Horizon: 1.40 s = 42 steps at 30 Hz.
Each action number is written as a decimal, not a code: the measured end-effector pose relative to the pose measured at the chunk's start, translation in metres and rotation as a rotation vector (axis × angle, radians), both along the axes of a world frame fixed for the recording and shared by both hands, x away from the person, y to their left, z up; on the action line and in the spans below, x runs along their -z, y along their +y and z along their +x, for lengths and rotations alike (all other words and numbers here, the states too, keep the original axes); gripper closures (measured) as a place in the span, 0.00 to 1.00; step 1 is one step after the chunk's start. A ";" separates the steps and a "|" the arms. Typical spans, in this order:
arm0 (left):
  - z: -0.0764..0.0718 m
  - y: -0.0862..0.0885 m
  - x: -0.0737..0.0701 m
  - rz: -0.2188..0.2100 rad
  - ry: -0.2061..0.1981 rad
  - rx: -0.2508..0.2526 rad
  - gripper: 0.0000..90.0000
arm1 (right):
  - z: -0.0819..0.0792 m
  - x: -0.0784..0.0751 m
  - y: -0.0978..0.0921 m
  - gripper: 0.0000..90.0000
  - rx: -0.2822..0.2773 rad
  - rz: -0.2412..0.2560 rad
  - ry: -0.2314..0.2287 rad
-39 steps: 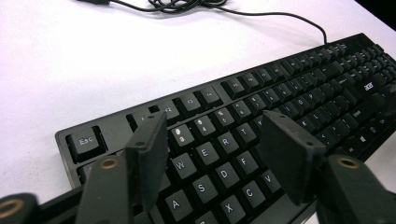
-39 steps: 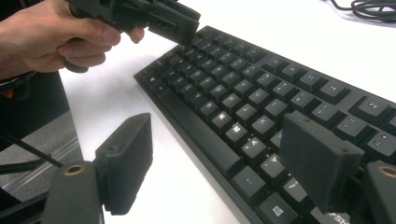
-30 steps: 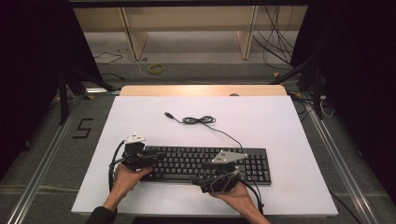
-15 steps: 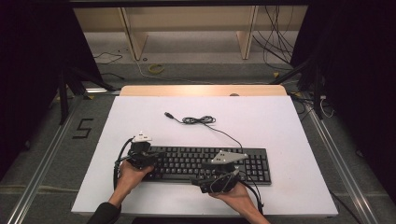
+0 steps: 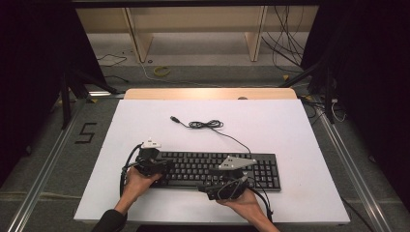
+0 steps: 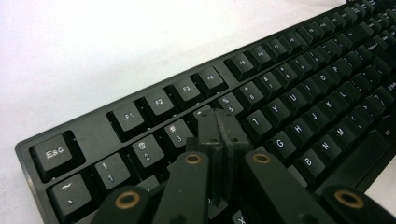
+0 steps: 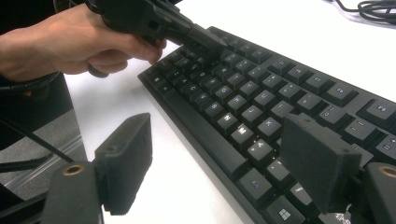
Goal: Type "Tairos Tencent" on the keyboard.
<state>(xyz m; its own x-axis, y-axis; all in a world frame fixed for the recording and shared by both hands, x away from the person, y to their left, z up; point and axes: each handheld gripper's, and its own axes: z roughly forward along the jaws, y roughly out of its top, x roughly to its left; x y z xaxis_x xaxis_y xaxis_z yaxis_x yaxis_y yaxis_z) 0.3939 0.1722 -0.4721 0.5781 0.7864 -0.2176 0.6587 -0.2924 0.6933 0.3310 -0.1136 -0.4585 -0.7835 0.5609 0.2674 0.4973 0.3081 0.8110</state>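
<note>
A black keyboard [image 5: 193,167] lies along the near half of the white table [image 5: 270,121]. My left gripper [image 5: 166,167] is shut at the keyboard's left end. In the left gripper view the left gripper [image 6: 218,117] has its closed tips down over the number row of the keyboard [image 6: 299,79], by the 4 and 5 keys. My right gripper [image 5: 205,182] is open at the keyboard's front edge. In the right gripper view the right gripper [image 7: 219,136] has one jaw over bare table and the other over the bottom key row of the keyboard [image 7: 280,88]. That view has the left gripper [image 7: 210,43] farther off.
The keyboard's cable [image 5: 205,124] lies coiled behind the keyboard, ending in a USB plug [image 5: 173,118]. A wooden strip [image 5: 208,93] lines the table's far edge. White surface stretches to the right and back. Metal rails [image 5: 43,164] flank the table.
My left gripper has shifted a little to the right, further onto the keyboard's left end. The right gripper has stayed in place.
</note>
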 end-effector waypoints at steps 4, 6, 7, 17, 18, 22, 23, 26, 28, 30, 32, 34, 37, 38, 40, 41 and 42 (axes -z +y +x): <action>0.000 -0.001 0.001 -0.003 0.008 -0.002 0.99 | 0.000 0.000 0.000 0.29 0.000 0.001 -0.001; 0.000 -0.001 0.001 -0.002 0.008 -0.002 0.99 | 0.000 0.000 0.000 0.29 0.000 0.000 -0.001; 0.000 -0.001 0.002 0.010 0.008 0.000 0.99 | 0.000 0.000 0.000 0.29 0.000 0.000 -0.001; -0.001 -0.002 0.004 0.015 0.011 0.003 0.99 | 0.000 -0.001 0.000 0.29 0.001 0.000 -0.002; -0.001 -0.002 0.004 0.016 0.012 0.004 0.99 | 0.000 -0.001 0.000 0.29 0.000 0.000 -0.003; -0.001 -0.001 0.002 0.014 0.012 -0.001 0.99 | 0.000 -0.001 0.000 0.29 0.000 0.000 -0.003; -0.001 -0.001 0.001 0.008 0.007 -0.002 0.99 | 0.000 -0.001 -0.001 0.29 0.001 0.001 -0.005; -0.002 0.000 -0.002 0.002 -0.001 -0.003 0.98 | 0.000 -0.002 -0.001 0.29 0.002 0.003 -0.004; -0.003 0.001 -0.004 -0.008 -0.002 -0.003 0.97 | 0.000 -0.002 -0.001 0.29 0.003 0.002 -0.004; -0.004 0.001 -0.005 -0.014 -0.007 -0.004 0.97 | 0.000 -0.002 -0.001 0.29 0.003 0.003 -0.005; -0.004 0.002 -0.006 -0.017 -0.011 -0.004 0.96 | 0.000 -0.002 -0.001 0.29 0.003 0.002 -0.005; -0.004 0.003 -0.007 -0.020 -0.012 -0.006 0.95 | 0.000 -0.002 -0.001 0.29 0.004 0.003 -0.005; -0.004 0.004 -0.007 -0.035 -0.011 -0.008 0.94 | 0.001 -0.002 -0.001 0.29 0.006 0.002 -0.004; -0.005 0.005 -0.008 -0.037 -0.010 -0.011 0.93 | 0.001 -0.002 -0.002 0.29 0.006 0.002 -0.004; -0.005 0.006 -0.008 -0.045 -0.010 -0.008 0.91 | 0.001 -0.002 -0.002 0.29 0.007 0.004 -0.004; -0.005 0.006 -0.008 -0.047 -0.013 -0.007 0.89 | 0.001 -0.002 -0.001 0.29 0.006 0.003 -0.005; -0.006 0.006 -0.009 -0.052 -0.014 -0.010 0.88 | 0.001 -0.002 -0.001 0.29 0.006 0.002 -0.005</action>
<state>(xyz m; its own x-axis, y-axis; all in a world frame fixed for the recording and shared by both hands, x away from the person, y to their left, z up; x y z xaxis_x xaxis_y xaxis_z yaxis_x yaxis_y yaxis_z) 0.3881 0.1783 -0.4631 0.5734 0.7801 -0.2501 0.6518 -0.2495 0.7162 0.3318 -0.1150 -0.4566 -0.7813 0.5651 0.2650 0.4954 0.3032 0.8140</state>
